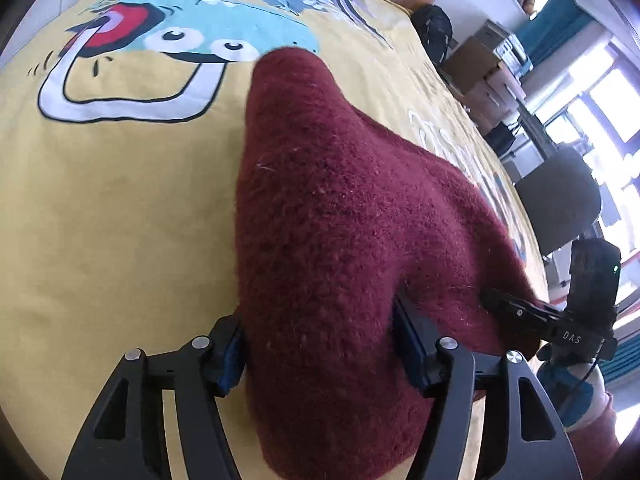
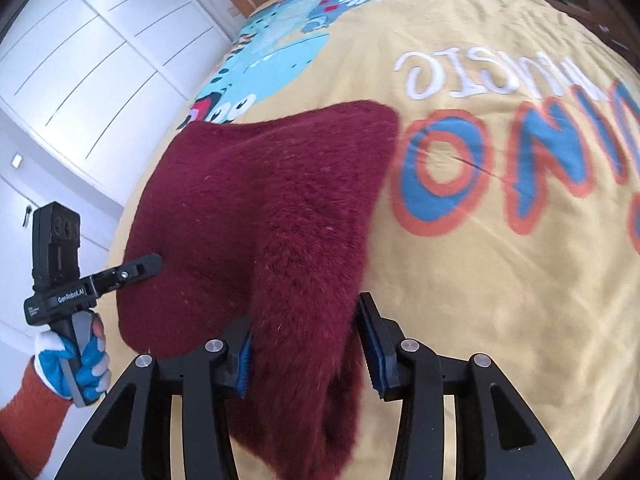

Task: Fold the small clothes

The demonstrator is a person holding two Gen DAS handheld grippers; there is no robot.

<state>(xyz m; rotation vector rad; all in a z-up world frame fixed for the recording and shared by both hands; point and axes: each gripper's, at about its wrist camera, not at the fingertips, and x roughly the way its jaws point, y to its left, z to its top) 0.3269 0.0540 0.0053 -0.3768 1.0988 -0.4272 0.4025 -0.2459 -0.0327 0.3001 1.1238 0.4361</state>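
Note:
A dark red fuzzy knit garment (image 1: 332,216) is held up over a yellow bedspread (image 1: 120,208). My left gripper (image 1: 320,344) has its blue-padded fingers on either side of a thick fold of the garment and is shut on it. My right gripper (image 2: 306,340) grips another edge of the same garment (image 2: 264,200). The cloth hangs between the two grippers, its far corner resting on the bedspread (image 2: 500,280). The right gripper shows in the left wrist view (image 1: 520,312), and the left gripper in the right wrist view (image 2: 132,272).
The bedspread carries a cartoon dinosaur print (image 1: 192,36) and large letters (image 2: 500,168). White wardrobe doors (image 2: 92,64) stand on one side of the bed. Cardboard boxes (image 1: 488,76), a dark chair (image 1: 560,204) and bright windows lie on the other side.

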